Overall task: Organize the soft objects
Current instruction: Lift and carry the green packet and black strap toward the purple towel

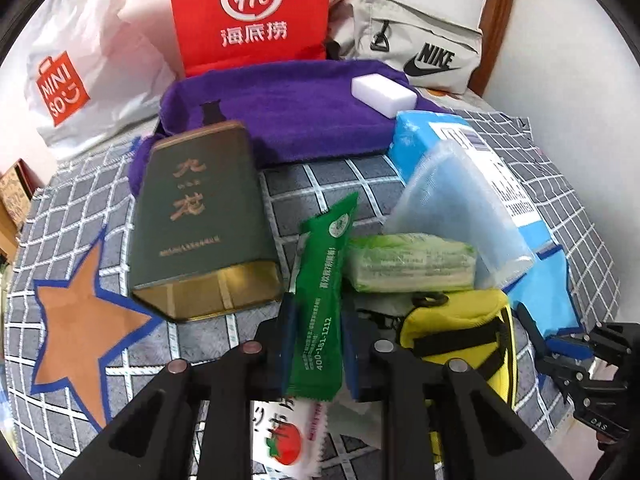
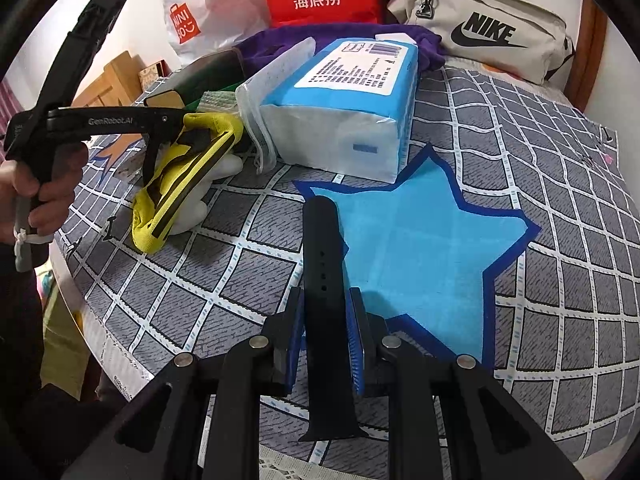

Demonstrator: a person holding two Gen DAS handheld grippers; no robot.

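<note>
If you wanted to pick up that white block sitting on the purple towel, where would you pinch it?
Across its two long sides, coming from above. The white block lies flat on the purple towel with nothing against it, so its top and sides are free, and its narrow width should fit between the jaws. It looks like a sponge, so squeeze lightly.

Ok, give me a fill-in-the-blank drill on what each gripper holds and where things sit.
1. The left gripper is shut on a ____ sachet.
2. The right gripper is shut on a black watch ____.
3. The white sponge block lies on the ____ towel.
4. The tissue pack sits beside a blue ____-shaped patch.

Missing words: green; strap; purple; star
</note>
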